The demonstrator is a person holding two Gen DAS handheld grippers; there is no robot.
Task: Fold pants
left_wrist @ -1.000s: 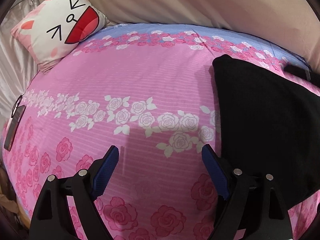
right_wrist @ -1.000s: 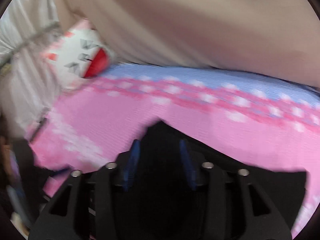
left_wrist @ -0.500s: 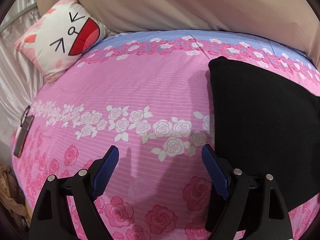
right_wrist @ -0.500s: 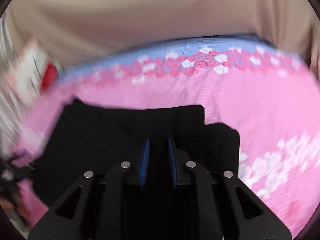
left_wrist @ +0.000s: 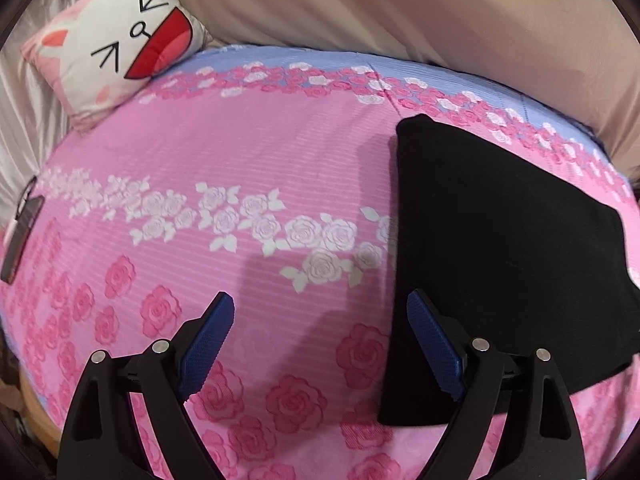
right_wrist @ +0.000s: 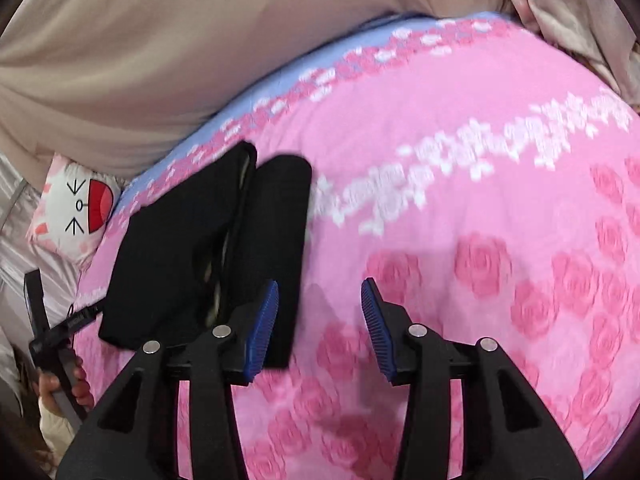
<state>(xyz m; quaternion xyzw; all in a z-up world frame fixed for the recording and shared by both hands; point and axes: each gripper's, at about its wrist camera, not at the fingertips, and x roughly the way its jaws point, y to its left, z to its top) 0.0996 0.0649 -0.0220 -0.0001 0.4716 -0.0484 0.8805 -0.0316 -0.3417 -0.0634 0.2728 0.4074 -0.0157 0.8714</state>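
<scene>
Black pants (left_wrist: 500, 240) lie folded flat on the pink rose-print bedspread (left_wrist: 240, 152), at the right in the left wrist view. My left gripper (left_wrist: 320, 308) hovers over bare bedspread just left of the pants, its jaws opening wide with nothing between them. In the right wrist view the folded pants (right_wrist: 208, 248) show stacked layers at their near end. My right gripper (right_wrist: 320, 296) is over the bedspread (right_wrist: 460, 200) just right of the pants, jaws opening, nothing between the pads.
A cartoon-face cushion (left_wrist: 120, 40) leans at the far left corner by a beige curtain (left_wrist: 400, 8). A dark flat device (left_wrist: 20, 236) lies at the bed's left edge. In the right wrist view a person's hand (right_wrist: 60, 392) holds the other gripper's handle.
My right gripper, nearly shut over the pants, has swung right off them and its jaws have opened over bare bedspread. The left gripper has hardly moved.
</scene>
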